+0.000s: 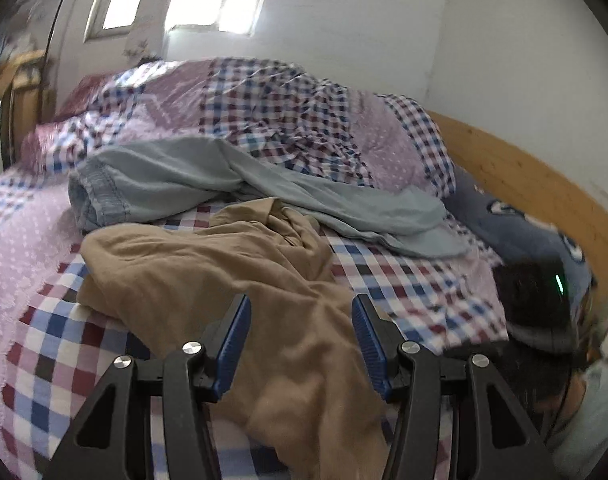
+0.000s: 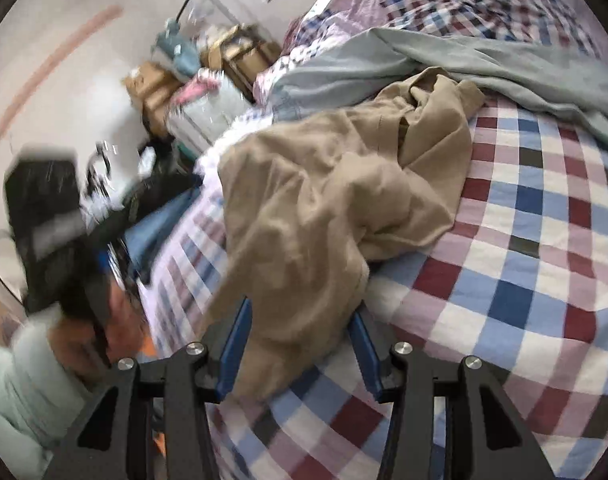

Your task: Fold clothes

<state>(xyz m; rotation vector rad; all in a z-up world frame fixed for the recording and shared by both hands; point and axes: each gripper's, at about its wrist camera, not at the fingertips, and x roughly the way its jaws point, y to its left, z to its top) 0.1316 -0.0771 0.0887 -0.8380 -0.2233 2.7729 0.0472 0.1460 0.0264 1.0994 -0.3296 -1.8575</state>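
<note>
Two garments lie rumpled on the bed [image 1: 403, 280], on its checked sheet: a tan garment [image 1: 224, 272] nearest the cameras and a grey-blue garment [image 1: 176, 176] behind it, the two touching where the tan cloth bunches up. A heaped checked quilt [image 1: 272, 108] rises beyond them against the white wall [image 1: 503, 40]. The left gripper [image 1: 300, 340] hangs over the near end of the tan garment with its blue pads spread, cloth showing between them but neither pad pressing on it. The right gripper [image 2: 300, 344] is at the bed's edge, where the tan garment [image 2: 323, 208] droops toward it; its jaws are parted too, and the hanging cloth sits between the pads without being pinched. A person's pale sleeve [image 2: 28, 384] shows blurred at the lower left of the right wrist view.
</note>
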